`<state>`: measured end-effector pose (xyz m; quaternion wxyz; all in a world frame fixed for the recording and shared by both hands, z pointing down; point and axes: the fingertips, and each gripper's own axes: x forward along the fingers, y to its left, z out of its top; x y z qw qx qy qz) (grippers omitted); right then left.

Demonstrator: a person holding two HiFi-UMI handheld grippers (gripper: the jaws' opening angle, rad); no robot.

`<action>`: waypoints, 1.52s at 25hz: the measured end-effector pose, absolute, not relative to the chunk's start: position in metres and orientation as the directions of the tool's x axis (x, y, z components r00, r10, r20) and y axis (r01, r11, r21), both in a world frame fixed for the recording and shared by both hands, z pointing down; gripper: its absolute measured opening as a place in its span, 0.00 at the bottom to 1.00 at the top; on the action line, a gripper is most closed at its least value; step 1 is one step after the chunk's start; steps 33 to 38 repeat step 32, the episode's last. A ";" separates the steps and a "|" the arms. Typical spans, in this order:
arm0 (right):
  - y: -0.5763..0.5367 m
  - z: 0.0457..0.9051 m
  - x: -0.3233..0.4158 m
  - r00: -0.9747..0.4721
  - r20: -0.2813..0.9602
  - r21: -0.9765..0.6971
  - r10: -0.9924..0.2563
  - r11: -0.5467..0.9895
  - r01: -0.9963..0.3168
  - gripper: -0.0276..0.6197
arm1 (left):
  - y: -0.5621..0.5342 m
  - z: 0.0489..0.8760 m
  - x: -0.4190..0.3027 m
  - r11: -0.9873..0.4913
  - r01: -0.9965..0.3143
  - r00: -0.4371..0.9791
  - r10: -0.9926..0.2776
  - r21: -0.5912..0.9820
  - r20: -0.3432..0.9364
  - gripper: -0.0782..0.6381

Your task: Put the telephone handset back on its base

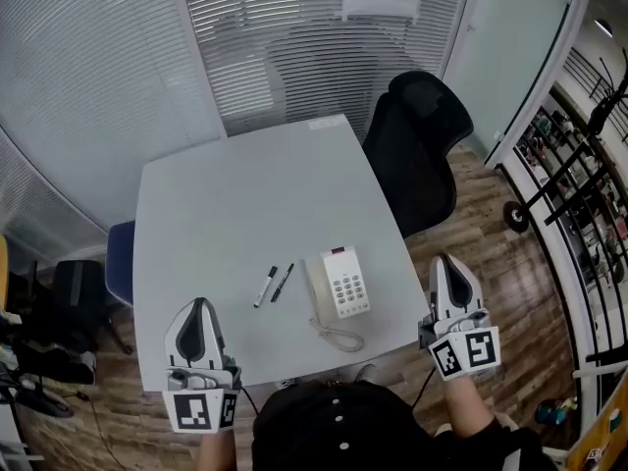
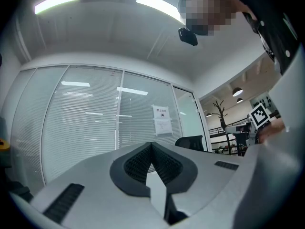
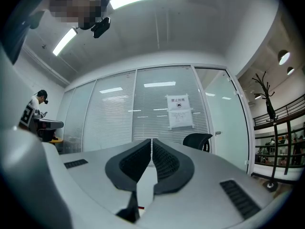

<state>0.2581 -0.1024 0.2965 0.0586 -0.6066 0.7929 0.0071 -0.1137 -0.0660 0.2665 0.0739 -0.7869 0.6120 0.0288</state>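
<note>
Lying clear of fingers (image 1: 199, 324): telephone (image 1: 337, 283)

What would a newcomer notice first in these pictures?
The white push-button telephone stands out near the front edge of the pale grey square table. Its handset lies along the base's left side and its coiled cord trails in front. The left gripper and right gripper flank it at the near edge, both shut and empty. A black office chair stands at the table's far right.
</note>
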 end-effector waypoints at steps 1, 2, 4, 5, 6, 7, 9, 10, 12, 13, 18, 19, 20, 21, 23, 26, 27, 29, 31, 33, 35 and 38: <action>-0.103 0.297 0.258 -0.255 -0.099 -0.062 -0.962 0.262 -0.963 0.10 | -0.066 0.266 -0.113 -0.242 -0.967 0.251 -0.958 -0.081 -0.137 0.13; -0.103 0.298 0.258 -0.254 -0.098 -0.063 -0.962 0.261 -0.963 0.10 | -0.067 0.266 -0.111 -0.245 -0.966 0.254 -0.957 -0.082 -0.139 0.13; -0.104 0.298 0.257 -0.256 -0.098 -0.061 -0.962 0.262 -0.963 0.10 | -0.067 0.266 -0.109 -0.247 -0.965 0.257 -0.956 -0.082 -0.142 0.13; -0.104 0.298 0.257 -0.257 -0.097 -0.058 -0.961 0.264 -0.963 0.09 | -0.067 0.266 -0.109 -0.247 -0.966 0.256 -0.956 -0.082 -0.143 0.13; -0.104 0.298 0.256 -0.259 -0.096 -0.055 -0.961 0.265 -0.963 0.09 | -0.067 0.266 -0.109 -0.246 -0.966 0.256 -0.956 -0.081 -0.143 0.13; -0.104 0.298 0.256 -0.260 -0.095 -0.053 -0.961 0.266 -0.963 0.09 | -0.067 0.266 -0.108 -0.246 -0.966 0.256 -0.956 -0.081 -0.144 0.13; -0.106 0.298 0.254 -0.264 -0.092 -0.049 -0.960 0.269 -0.962 0.09 | -0.067 0.265 -0.107 -0.245 -0.966 0.255 -0.956 -0.082 -0.144 0.13; -0.106 0.298 0.253 -0.266 -0.093 -0.047 -0.959 0.272 -0.961 0.09 | -0.067 0.265 -0.107 -0.245 -0.966 0.254 -0.956 -0.082 -0.143 0.13; -0.106 0.297 0.251 -0.273 -0.096 -0.046 -0.957 0.279 -0.959 0.09 | -0.067 0.265 -0.107 -0.244 -0.966 0.254 -0.957 -0.083 -0.141 0.13; -0.106 0.296 0.250 -0.276 -0.097 -0.045 -0.956 0.281 -0.959 0.09 | -0.067 0.265 -0.107 -0.245 -0.966 0.254 -0.957 -0.082 -0.139 0.13; -0.109 0.296 0.245 -0.287 -0.095 -0.039 -0.953 0.292 -0.956 0.09 | -0.067 0.265 -0.106 -0.247 -0.965 0.257 -0.958 -0.087 -0.130 0.13; -0.110 0.296 0.244 -0.290 -0.094 -0.036 -0.952 0.295 -0.955 0.09 | -0.067 0.265 -0.107 -0.246 -0.965 0.256 -0.958 -0.090 -0.129 0.13; -0.110 0.296 0.242 -0.294 -0.094 -0.033 -0.951 0.298 -0.954 0.09 | -0.067 0.264 -0.107 -0.244 -0.965 0.255 -0.959 -0.091 -0.128 0.13; -0.110 0.296 0.241 -0.297 -0.093 -0.029 -0.950 0.300 -0.953 0.09 | -0.066 0.265 -0.107 -0.242 -0.966 0.252 -0.959 -0.091 -0.126 0.13; -0.110 0.296 0.240 -0.303 -0.092 -0.025 -0.949 0.306 -0.952 0.09 | -0.065 0.268 -0.108 -0.239 -0.968 0.247 -0.963 -0.079 -0.111 0.13; -0.111 0.296 0.237 -0.310 -0.090 -0.023 -0.946 0.313 -0.949 0.09 | -0.062 0.273 -0.108 -0.237 -0.970 0.241 -0.967 -0.057 -0.085 0.13; -0.111 0.296 0.236 -0.312 -0.090 -0.022 -0.946 0.315 -0.949 0.09 | -0.062 0.272 -0.108 -0.237 -0.970 0.242 -0.966 -0.058 -0.088 0.13; -0.111 0.297 0.235 -0.316 -0.089 -0.018 -0.945 0.318 -0.948 0.09 | -0.062 0.270 -0.110 -0.234 -0.970 0.241 -0.965 -0.072 -0.104 0.13; -0.112 0.298 0.233 -0.319 -0.089 -0.015 -0.943 0.322 -0.947 0.09 | -0.061 0.270 -0.111 -0.230 -0.970 0.238 -0.965 -0.079 -0.109 0.13; -0.112 0.298 0.232 -0.321 -0.089 -0.013 -0.943 0.324 -0.946 0.09 | -0.061 0.271 -0.112 -0.228 -0.970 0.236 -0.966 -0.080 -0.108 0.13; -0.112 0.298 0.232 -0.321 -0.089 -0.013 -0.943 0.324 -0.946 0.09 | -0.061 0.271 -0.112 -0.228 -0.970 0.236 -0.966 -0.080 -0.108 0.13; -0.112 0.298 0.232 -0.321 -0.089 -0.013 -0.943 0.324 -0.946 0.09 | -0.061 0.271 -0.112 -0.228 -0.970 0.236 -0.966 -0.080 -0.108 0.13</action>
